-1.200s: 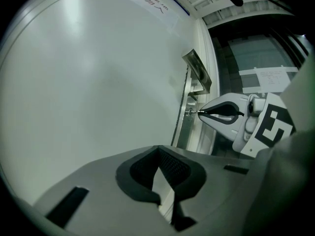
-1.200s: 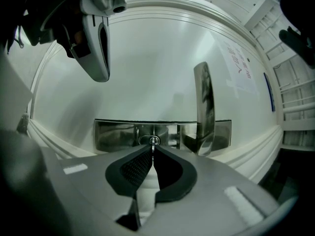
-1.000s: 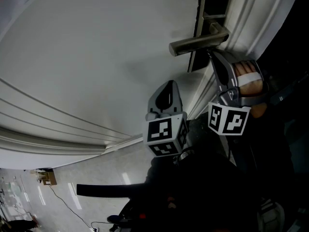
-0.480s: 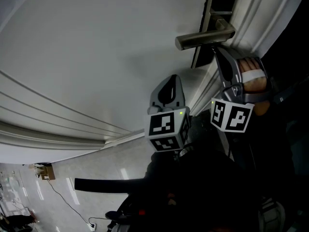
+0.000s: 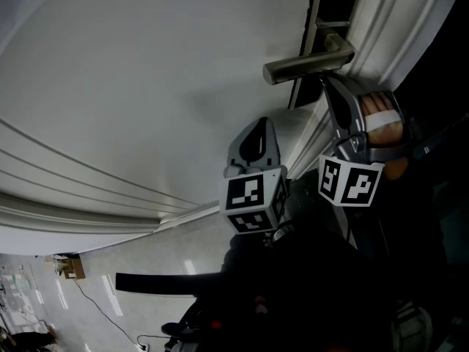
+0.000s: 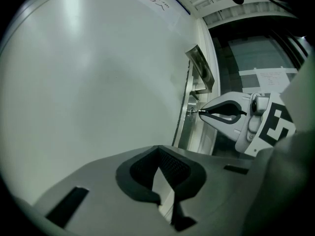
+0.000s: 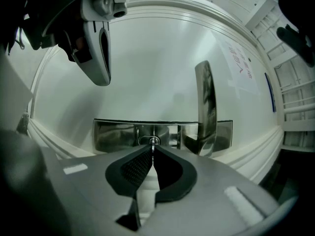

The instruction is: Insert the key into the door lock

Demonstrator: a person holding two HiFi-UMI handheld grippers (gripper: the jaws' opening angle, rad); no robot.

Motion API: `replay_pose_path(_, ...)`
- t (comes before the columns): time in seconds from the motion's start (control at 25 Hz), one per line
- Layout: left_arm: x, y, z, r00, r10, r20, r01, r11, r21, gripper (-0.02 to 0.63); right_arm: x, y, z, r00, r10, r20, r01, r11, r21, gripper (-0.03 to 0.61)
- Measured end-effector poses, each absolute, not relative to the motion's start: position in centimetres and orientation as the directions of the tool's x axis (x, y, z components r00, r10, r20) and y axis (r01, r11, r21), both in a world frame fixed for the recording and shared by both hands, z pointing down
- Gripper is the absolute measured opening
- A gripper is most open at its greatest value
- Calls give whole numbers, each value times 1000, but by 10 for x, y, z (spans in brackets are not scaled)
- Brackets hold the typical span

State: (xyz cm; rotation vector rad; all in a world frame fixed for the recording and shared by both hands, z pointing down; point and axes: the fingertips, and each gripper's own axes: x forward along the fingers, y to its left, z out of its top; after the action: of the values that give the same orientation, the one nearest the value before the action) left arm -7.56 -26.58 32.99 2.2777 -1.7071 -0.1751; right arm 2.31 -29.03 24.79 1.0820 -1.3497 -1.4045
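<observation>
We find a small silver metal key point(image 7: 153, 143) pinched in the closed tips of the right gripper point(image 7: 152, 150), its point meeting the round lock cylinder point(image 7: 146, 141) in a brushed steel plate point(image 7: 115, 134) beside the steel lever handle point(image 7: 205, 107) on a white door point(image 7: 157, 58); the left gripper point(image 6: 158, 148) hangs near, tips together on nothing.

Legible text — none. Faint print point(image 7: 240, 60) on the door point(image 7: 157, 68) and a paper notice point(image 6: 272, 78) behind glass — both too small to read.
</observation>
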Motion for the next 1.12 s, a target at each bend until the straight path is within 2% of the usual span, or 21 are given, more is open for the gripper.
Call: replay_pose_path(1.12,-73,-268,329,305,-950,72,-910,-268,315,2,20,-293,245,-227,-974,-17,16,-21,1000,12)
